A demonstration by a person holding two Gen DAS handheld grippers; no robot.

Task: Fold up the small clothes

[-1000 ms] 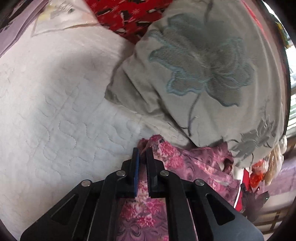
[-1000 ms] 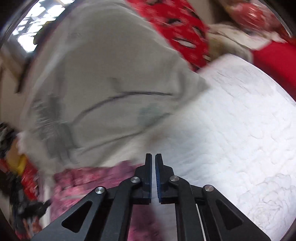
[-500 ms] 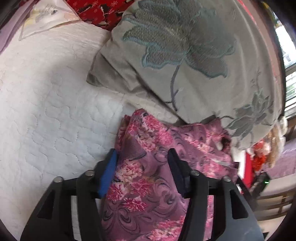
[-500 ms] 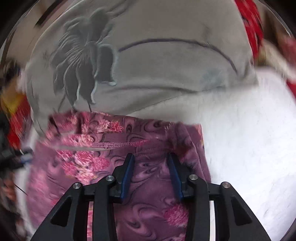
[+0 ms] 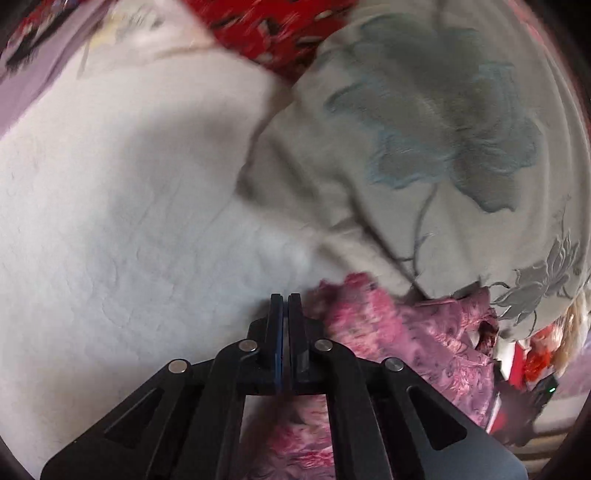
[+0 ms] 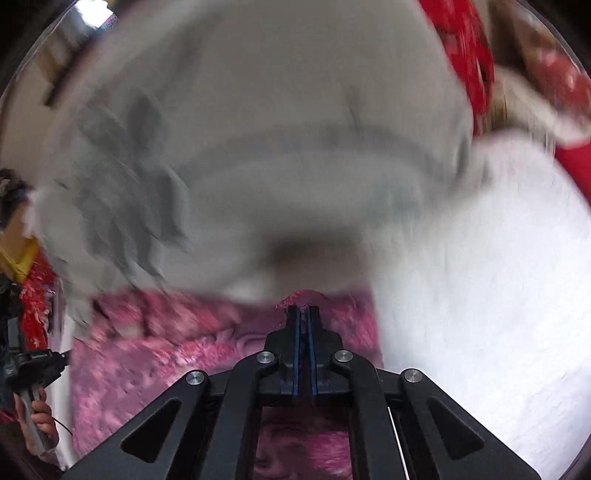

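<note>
A pink and purple flowered garment (image 5: 424, 339) lies bunched on the white quilted bed (image 5: 129, 221), at the foot of a grey pillow. My left gripper (image 5: 284, 299) is shut at the garment's left edge; the cloth runs under the fingers, and the blur hides whether any is pinched. In the right wrist view the same garment (image 6: 166, 354) spreads across the lower left. My right gripper (image 6: 303, 310) is shut on a raised fold of it, with pink cloth peaking just past the tips. Both views are motion-blurred.
A large grey pillow with embroidered flowers (image 5: 443, 147) lies against the garment's far side; it also shows in the right wrist view (image 6: 258, 147). Red patterned bedding (image 5: 277, 33) lies behind. A hand holding the other gripper's handle (image 6: 37, 417) shows at lower left.
Half a second ago both grippers were open over the garment. Both have closed, the right one on a fold of cloth. The cameras have shifted and the views are blurred.
</note>
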